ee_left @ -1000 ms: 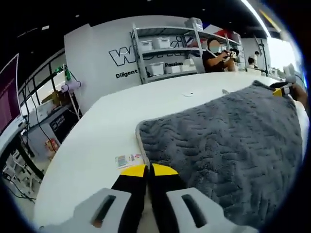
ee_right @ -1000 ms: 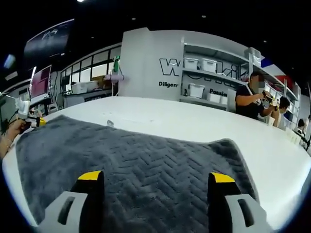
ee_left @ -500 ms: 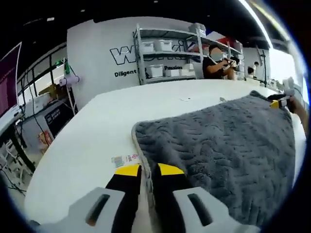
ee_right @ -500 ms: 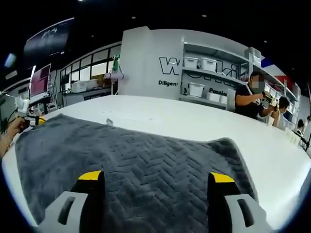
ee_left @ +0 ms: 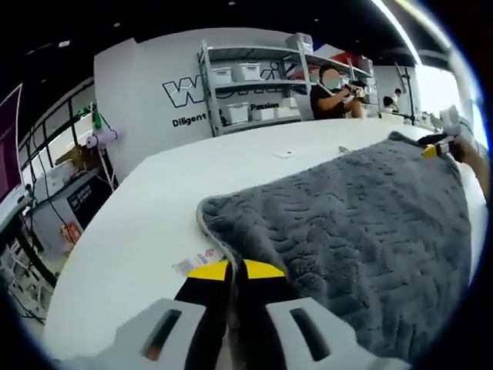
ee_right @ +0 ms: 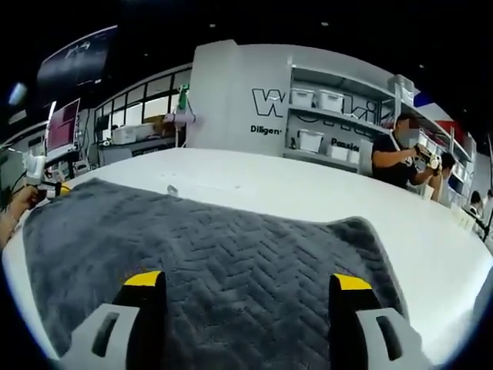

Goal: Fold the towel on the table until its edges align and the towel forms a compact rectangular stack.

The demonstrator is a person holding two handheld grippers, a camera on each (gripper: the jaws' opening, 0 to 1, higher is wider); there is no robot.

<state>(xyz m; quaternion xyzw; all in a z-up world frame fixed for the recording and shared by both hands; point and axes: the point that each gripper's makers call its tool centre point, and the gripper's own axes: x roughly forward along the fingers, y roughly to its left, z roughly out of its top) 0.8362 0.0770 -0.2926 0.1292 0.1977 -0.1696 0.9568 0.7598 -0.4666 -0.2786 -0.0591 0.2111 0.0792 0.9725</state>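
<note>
Grey herringbone-pile towel lies spread flat on the white table, one layer, no fold made yet by the look of it. It sits at the near edge of the table w/ plenty of bare top beyond, so there is room to carry an edge across.

Left gripper: jaws pressed together, yellow tips meeting right at the towel's near edge, just below its rounded corner. A thin light strip runs btwn the tips, likely the towel's hem, so I read it as pinching that edge; the contact itself is tight and partly hidden. Gripping at the corner makes sense: it gives control of a whole side when lifted. A small printed sticker lies on the table just beside the tips, not on the towel.

Right gripper: jaws wide apart, hovering over the towel w/ nothing btwn them. Pile shows clear in the gap. Probably lined up to come down on the edge nearest it, so both ends of one side get lifted together and the edges land square.

In the right gripper view the left gripper shows at far left at the towel's corner; in the left gripper view the right one shows at far right, by the opposite end.

Background: shelving w/ white bins, a wall w/ lettering, people standing well beyond the table.

Stage: start of first fold, one corner likely secured, other not yet taken.
</note>
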